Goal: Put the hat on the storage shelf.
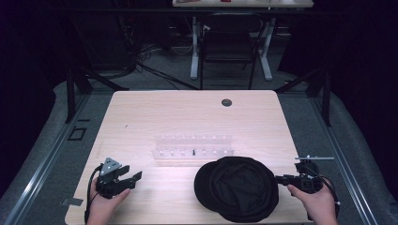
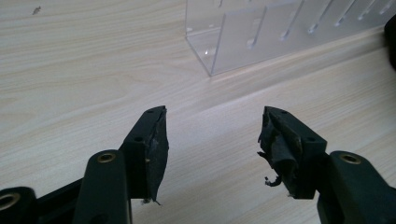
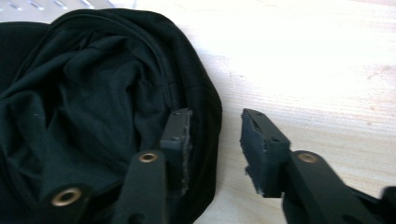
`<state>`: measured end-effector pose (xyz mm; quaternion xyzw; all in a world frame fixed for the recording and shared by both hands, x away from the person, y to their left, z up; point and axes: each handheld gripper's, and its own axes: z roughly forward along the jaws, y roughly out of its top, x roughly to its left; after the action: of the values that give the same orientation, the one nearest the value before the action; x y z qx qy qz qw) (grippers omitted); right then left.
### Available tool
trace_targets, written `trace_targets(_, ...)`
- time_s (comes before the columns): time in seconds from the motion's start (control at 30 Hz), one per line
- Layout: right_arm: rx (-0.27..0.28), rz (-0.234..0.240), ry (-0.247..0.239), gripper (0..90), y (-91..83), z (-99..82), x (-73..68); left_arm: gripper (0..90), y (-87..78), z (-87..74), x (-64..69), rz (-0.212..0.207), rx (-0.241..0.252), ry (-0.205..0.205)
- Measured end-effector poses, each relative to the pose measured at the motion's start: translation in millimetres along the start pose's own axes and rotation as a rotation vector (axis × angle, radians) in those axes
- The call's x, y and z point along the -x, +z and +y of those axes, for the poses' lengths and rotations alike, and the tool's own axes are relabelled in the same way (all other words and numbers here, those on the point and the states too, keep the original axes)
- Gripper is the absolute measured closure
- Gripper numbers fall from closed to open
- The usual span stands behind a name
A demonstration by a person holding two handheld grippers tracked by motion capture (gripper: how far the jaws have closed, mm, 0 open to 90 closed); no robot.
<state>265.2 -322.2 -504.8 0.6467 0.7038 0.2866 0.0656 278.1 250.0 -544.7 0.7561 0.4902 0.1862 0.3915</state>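
A black fabric cap (image 1: 237, 187) lies upside down on the wooden table (image 1: 187, 117), near the front edge at right of centre. My right gripper (image 1: 279, 179) is at the cap's right rim, its jaws open. In the right gripper view one jaw hangs over the cap's (image 3: 93, 107) inside and the other over bare wood, so the rim lies between them without being pinched by my right gripper (image 3: 215, 114). My left gripper (image 1: 129, 180) rests at the front left, open with nothing between the fingers. In its own view my left gripper (image 2: 215, 112) faces bare wood.
A clear acrylic rack (image 1: 192, 147) with two rows of slots stands mid-table behind the cap, and its corner (image 2: 261, 37) shows ahead of the left gripper. A small dark piece (image 1: 193, 152) sits in one slot. A round grommet (image 1: 226, 102) marks the table's far side. A chair (image 1: 227, 47) stands beyond.
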Motion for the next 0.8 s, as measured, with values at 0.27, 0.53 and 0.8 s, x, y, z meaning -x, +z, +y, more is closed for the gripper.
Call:
trace_targets(0.27,-0.024,0.008,-0.001,62.3,2.9,-2.5,-0.5,43.9,-5.8,1.2,-3.4,-0.015,0.033,-0.025)
trace_targets(0.53,-0.026,0.006,0.004,62.4,2.5,-0.8,-2.1,45.2,-7.1,-1.1,-7.9,-0.032,0.036,-0.045)
trace_targets(0.8,-0.078,0.005,0.006,66.1,6.4,3.0,-5.2,45.2,-5.3,-2.3,-8.0,-0.045,0.016,-0.043)
